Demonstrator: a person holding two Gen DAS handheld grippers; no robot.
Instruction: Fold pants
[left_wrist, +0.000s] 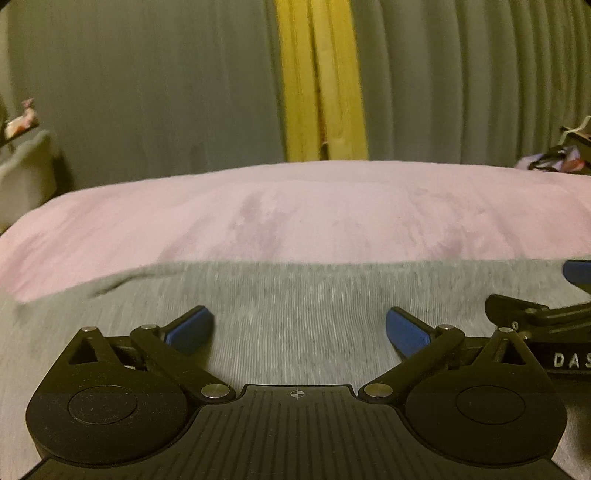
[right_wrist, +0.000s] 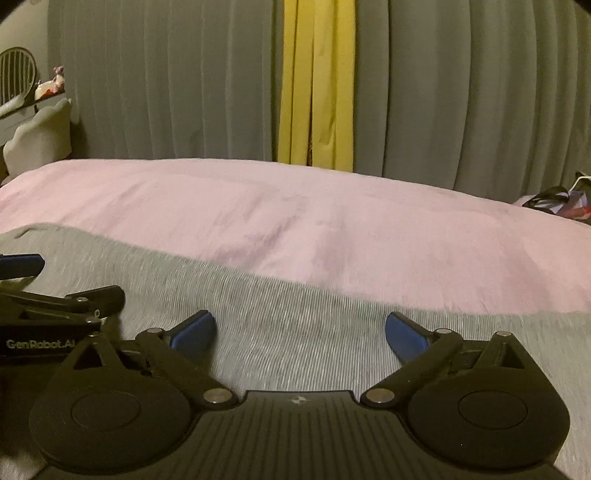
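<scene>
- My left gripper (left_wrist: 299, 328) has its blue fingers (left_wrist: 190, 328) spread wide, grasping nothing — only grey cloth shows between them.
- My right gripper (right_wrist: 300, 330) is spread the same way, its fingers (right_wrist: 404, 336) apart over the cloth and gripping nothing.
- The pants (left_wrist: 295, 306) lie flat on the pink bed (left_wrist: 295, 210), filling the near part of both views; their far edge runs straight across in the left view and slants down to the right in the right view.
- The two grippers sit side by side — each shows at the edge of the other's camera.
- Behind the bed I see grey curtains (right_wrist: 166, 85) with a yellow strip (right_wrist: 317, 85) between them.
- A pale cushion (right_wrist: 40, 136) stands at the far left, and some dark clutter (right_wrist: 557, 203) sits at the far right.
</scene>
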